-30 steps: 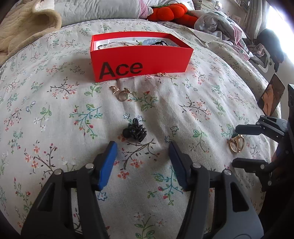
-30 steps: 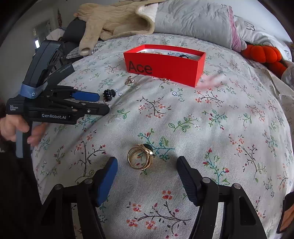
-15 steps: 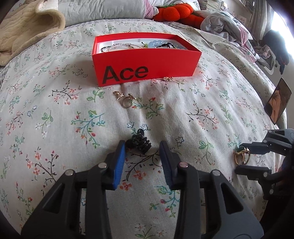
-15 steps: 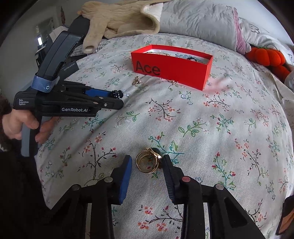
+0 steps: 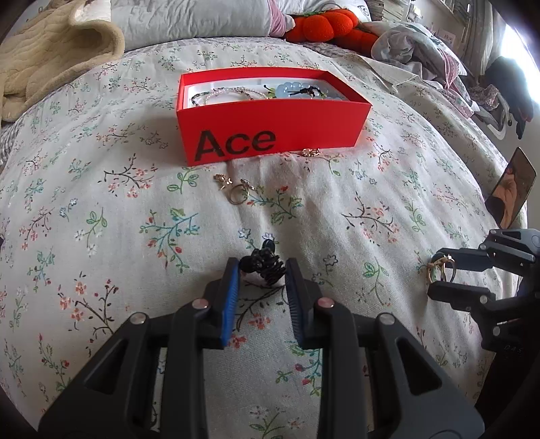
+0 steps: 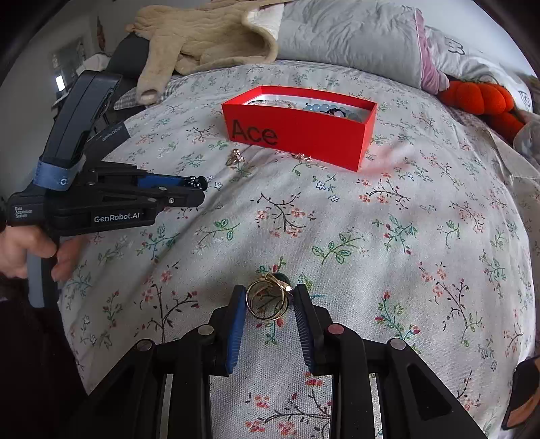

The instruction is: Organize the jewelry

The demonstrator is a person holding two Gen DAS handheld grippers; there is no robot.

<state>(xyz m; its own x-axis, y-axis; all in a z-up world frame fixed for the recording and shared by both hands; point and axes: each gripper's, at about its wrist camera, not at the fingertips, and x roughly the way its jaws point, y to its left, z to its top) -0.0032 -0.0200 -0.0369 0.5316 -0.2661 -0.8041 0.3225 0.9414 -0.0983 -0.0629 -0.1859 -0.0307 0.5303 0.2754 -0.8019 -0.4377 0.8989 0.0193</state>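
A red "Ace" box [image 5: 270, 135] stands on the floral bedspread and holds bead bracelets [image 5: 297, 90]. In the left wrist view my left gripper [image 5: 261, 266] has a small black hair clip [image 5: 265, 265] between its blue pads; the jaws are closing and both pads touch the clip. In the right wrist view my right gripper [image 6: 268, 293] is shut on a cluster of gold rings [image 6: 266, 300] lying on the bed. From the side, the left gripper [image 6: 200, 189] shows the clip [image 6: 197, 182] at its tips, and the right gripper [image 5: 435, 273] shows the rings [image 5: 440, 270].
Loose gold earrings and a ring [image 5: 236, 192] lie in front of the box, with a small gold piece [image 5: 310, 152] at its base. A beige blanket [image 5: 50, 57] and orange plush [image 5: 324, 27] lie behind. A phone [image 5: 509, 189] rests at the bed's right edge.
Both grippers have closed from wide open onto their objects: the left onto the black clip, the right onto the gold rings. Both edged forward slightly.
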